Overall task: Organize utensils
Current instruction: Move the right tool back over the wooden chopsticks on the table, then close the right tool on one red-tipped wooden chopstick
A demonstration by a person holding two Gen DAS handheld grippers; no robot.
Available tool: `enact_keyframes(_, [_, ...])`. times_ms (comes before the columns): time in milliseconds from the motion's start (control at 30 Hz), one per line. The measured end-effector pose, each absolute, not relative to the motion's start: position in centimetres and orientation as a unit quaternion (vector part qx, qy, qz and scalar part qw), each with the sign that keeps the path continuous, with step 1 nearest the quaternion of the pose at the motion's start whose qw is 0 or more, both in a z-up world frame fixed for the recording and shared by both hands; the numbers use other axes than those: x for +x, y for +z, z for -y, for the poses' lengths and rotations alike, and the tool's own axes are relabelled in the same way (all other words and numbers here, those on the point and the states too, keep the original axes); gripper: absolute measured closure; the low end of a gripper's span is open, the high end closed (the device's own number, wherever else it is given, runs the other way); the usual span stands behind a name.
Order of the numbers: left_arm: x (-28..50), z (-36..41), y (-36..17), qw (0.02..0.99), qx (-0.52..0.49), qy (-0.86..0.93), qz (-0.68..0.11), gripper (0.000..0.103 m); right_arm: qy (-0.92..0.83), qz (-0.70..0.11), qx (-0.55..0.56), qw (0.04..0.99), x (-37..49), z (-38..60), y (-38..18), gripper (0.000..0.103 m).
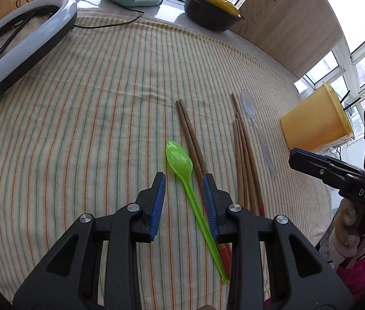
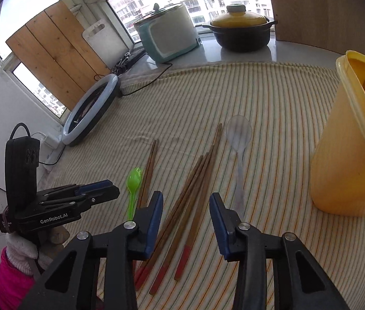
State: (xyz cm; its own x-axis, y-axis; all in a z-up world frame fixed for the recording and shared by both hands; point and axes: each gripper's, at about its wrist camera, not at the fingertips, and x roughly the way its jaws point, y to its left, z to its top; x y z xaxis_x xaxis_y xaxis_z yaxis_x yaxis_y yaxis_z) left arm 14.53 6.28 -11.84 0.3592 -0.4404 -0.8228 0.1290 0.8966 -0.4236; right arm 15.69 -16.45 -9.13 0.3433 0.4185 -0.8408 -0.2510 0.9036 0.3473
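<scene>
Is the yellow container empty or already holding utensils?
Empty as far as visible: the right wrist view into the upright yellow container shows bare inner wall; its bottom is hidden.

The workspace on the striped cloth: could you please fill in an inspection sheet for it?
Surface: striped fabric tablecloth, slightly wrinkled.
Job's things: green plastic spoon; clear plastic spoon; pair of brown wooden chopsticks; bundle of red-tipped wooden chopsticks; tall yellow plastic container, nothing visible inside.
Clutter: white ring light; teal-and-white cooker; black clay pot with yellow lid.
Grippers: left gripper open over the green spoon; right gripper open over the bundle.
Cables: black cord.
Surroundings: windows, wooden boards.
</scene>
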Motion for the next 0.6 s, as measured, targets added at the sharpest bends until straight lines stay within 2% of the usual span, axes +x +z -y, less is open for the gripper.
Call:
enact_keyframes(400, [16.4, -6.5, -13.8, 0.798, -0.17, -0.168, -0.553, 0.074, 0.185, -0.581, 0.112, 0.784, 18.1, 16.6, -12.2, 0.081])
enact_keyframes(600, [16.6, -6.3, -13.9, 0.799, -0.176, -0.17, -0.55, 0.074, 0.18, -0.589, 0.127, 0.777, 18.8, 16.7, -13.0, 0.084])
